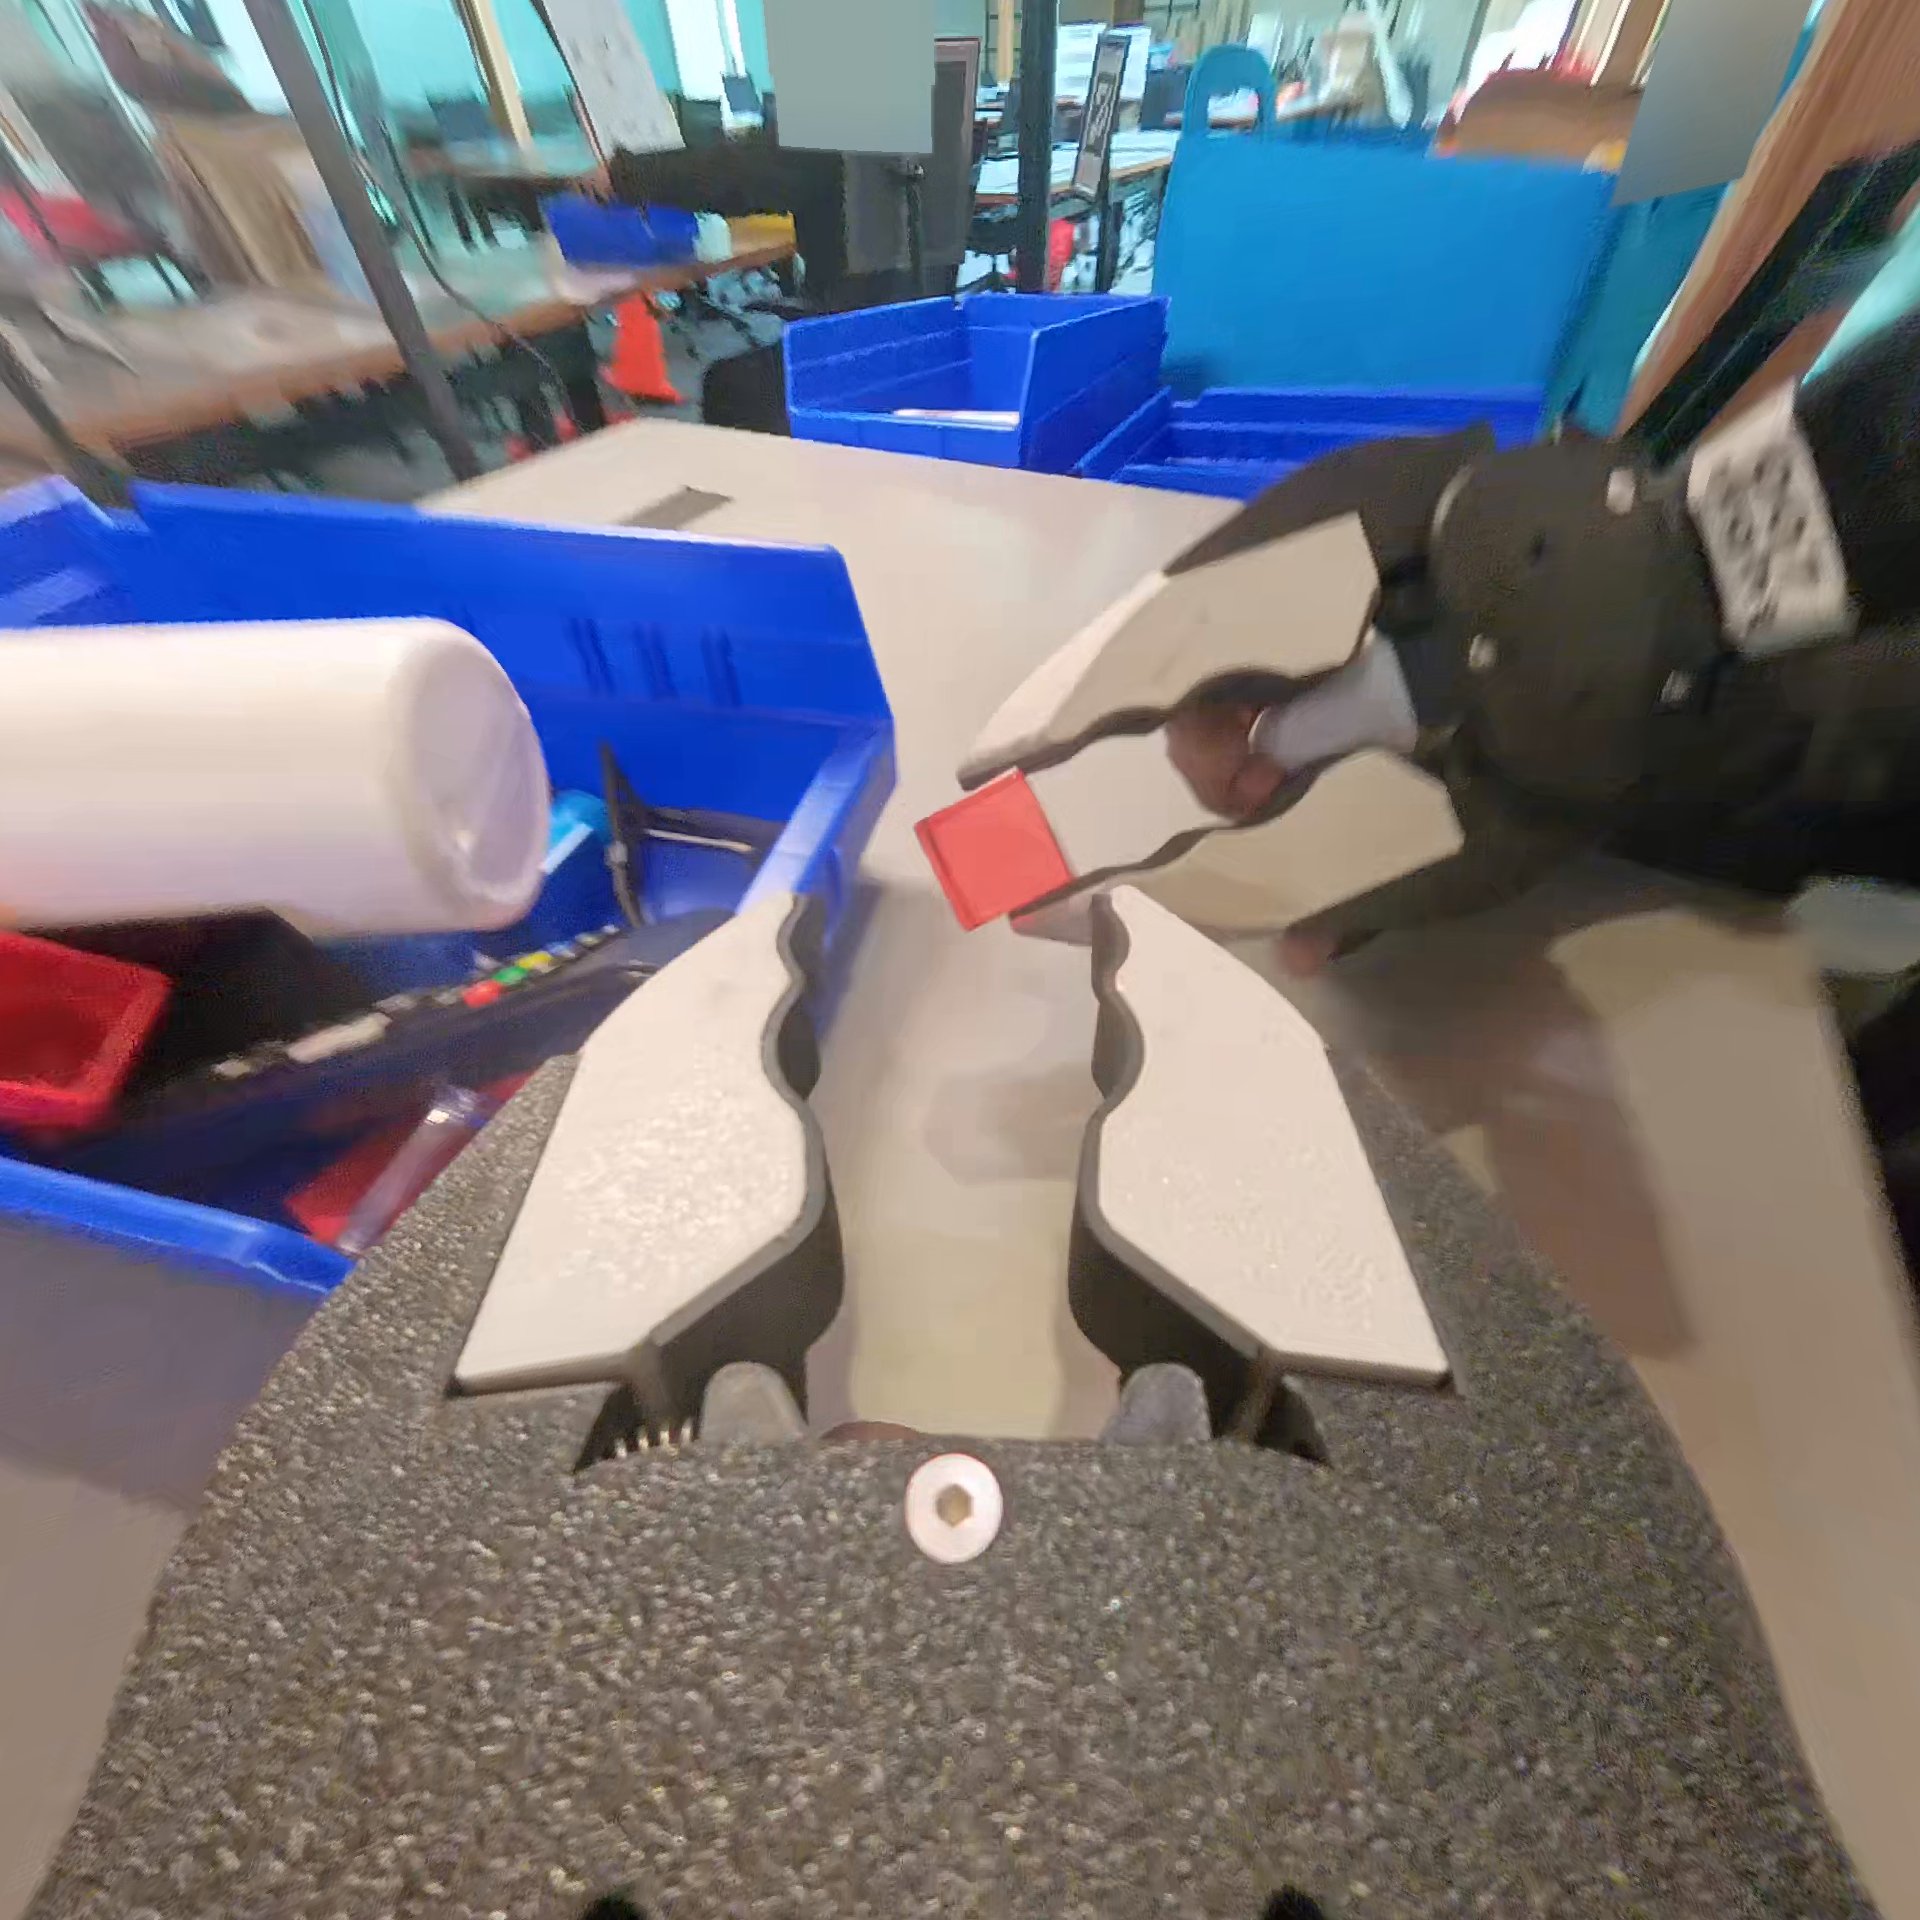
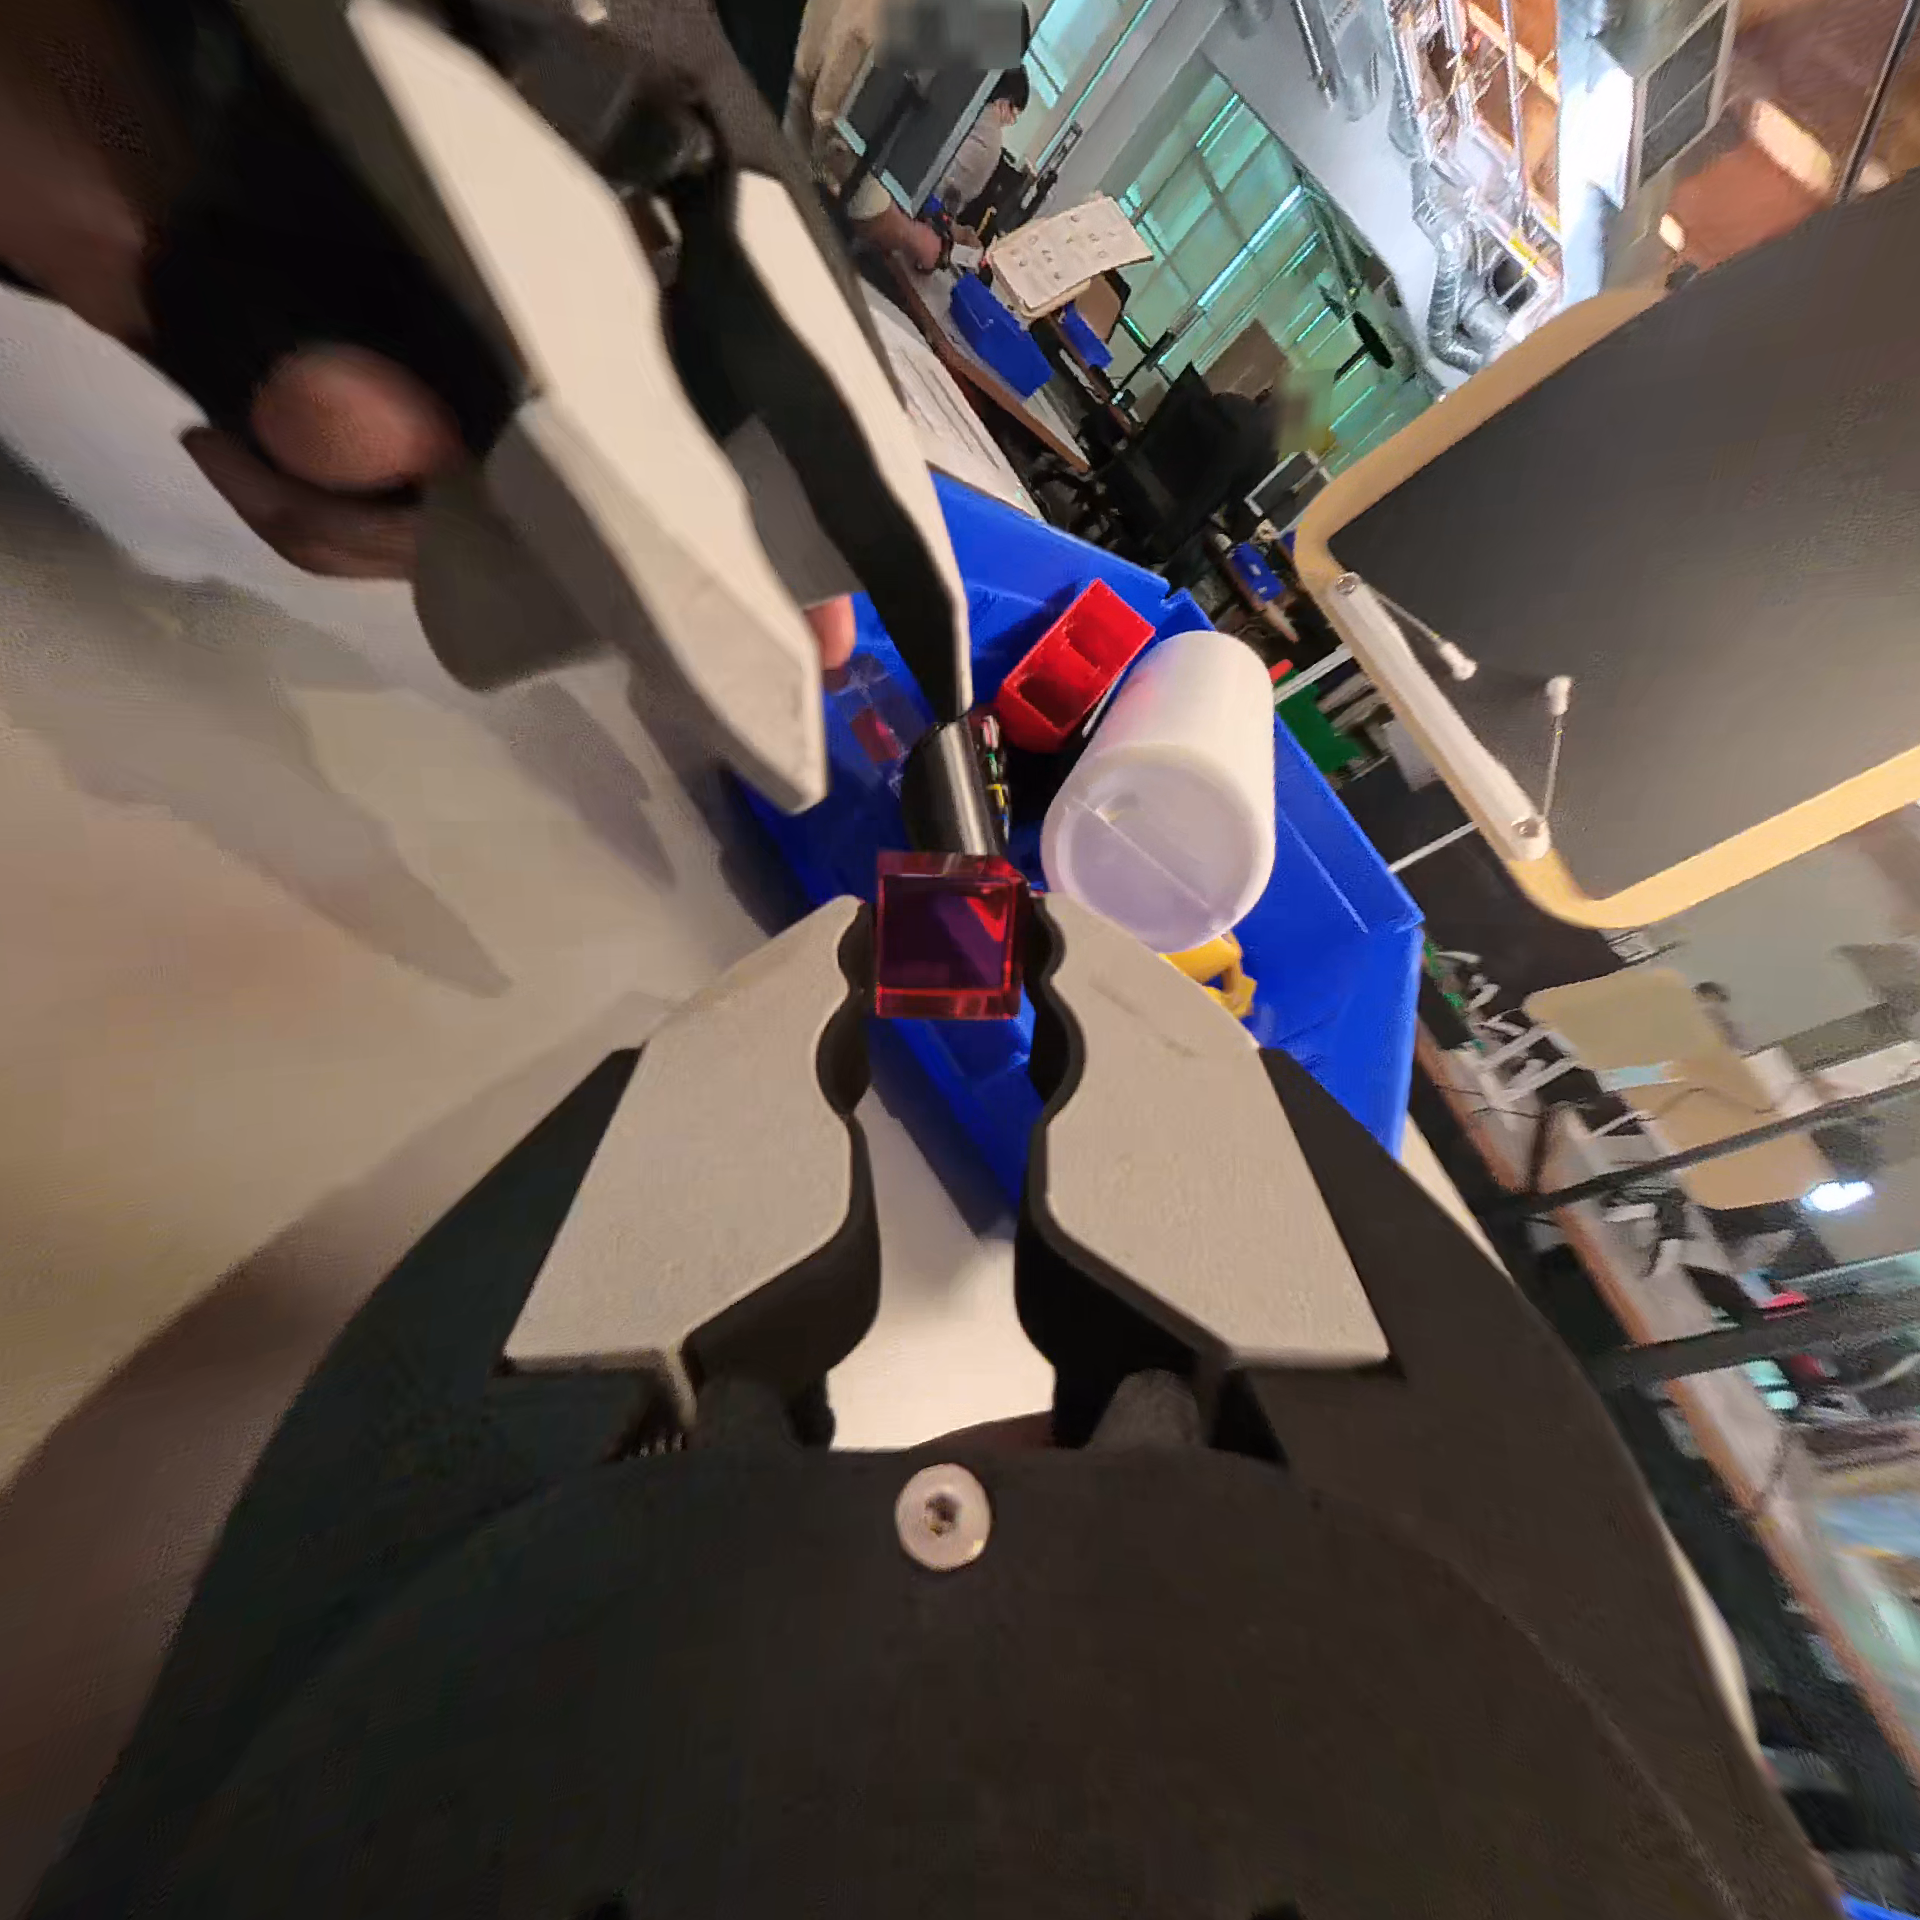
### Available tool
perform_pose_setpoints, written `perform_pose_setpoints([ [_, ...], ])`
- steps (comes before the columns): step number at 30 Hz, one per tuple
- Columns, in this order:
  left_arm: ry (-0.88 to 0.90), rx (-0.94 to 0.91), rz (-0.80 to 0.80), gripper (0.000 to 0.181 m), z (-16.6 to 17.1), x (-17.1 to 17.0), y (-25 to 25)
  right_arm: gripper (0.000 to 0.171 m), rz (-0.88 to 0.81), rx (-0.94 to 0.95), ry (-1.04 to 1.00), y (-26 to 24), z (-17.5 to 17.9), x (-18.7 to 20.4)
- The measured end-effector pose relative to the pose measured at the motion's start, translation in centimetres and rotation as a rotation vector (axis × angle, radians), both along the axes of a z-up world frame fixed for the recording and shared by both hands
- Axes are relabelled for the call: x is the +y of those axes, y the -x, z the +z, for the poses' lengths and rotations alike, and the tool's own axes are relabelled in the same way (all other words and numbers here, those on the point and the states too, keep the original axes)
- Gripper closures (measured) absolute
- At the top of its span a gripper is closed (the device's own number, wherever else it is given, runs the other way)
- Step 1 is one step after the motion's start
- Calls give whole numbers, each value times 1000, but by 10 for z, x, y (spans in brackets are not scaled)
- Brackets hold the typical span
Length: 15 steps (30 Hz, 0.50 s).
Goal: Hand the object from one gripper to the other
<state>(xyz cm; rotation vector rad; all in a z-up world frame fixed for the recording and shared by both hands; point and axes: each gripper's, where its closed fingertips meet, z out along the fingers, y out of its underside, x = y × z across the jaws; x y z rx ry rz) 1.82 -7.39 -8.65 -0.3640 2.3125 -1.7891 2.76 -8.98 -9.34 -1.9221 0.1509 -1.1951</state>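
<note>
The right gripper (image 2: pixel 951 951) pinches a small red translucent cube (image 2: pixel 948 951) between its very fingertips, held in the air above the pale grey bench (image 1: pixel 987 540). In the left wrist view the cube (image 1: pixel 992 847) juts out past those fingertips, so most of its body is free, with clean flat faces open to a second grip. The left gripper (image 1: pixel 951 914) stands wide with nothing between its fingers, its tips just beside the cube and a little below it.

The cube looks like cast acrylic or similar hard plastic: glossy, sharp-edged, stiff and probably light. Smooth faces like these may slip, and a grip set on an edge or corner could make it twist out. The best hold is likely flat on two opposite free faces, crosswise to the pair already pinched, with the fingers squared to them.

Both grippers have grey, grainy finger plates with wavy dark inner edges and coarse black bodies. Along the bench's left edge sits a blue plastic bin (image 1: pixel 499 582) holding a white, smooth cylindrical container (image 1: pixel 260 769) lying on its side, a small red box (image 1: pixel 73 1023) and other clutter.
</note>
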Motion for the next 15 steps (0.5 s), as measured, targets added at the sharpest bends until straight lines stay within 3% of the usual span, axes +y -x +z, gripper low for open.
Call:
perform_pose_setpoints([
  [5,12,219,-8,131,-13,-9,9,144,16,-112,128,10,-7,16],
  [8,-47,249,-10,146,-27,-13,14,145,33,-182,175,16,-7,25],
  [11,-63,131,-6,151,-25,-11,14,145,41,-201,179,17,-8,26],
  [15,-113,-184,84,151,-12,-1,-1,142,77,25,-5,13,-8,19],
])
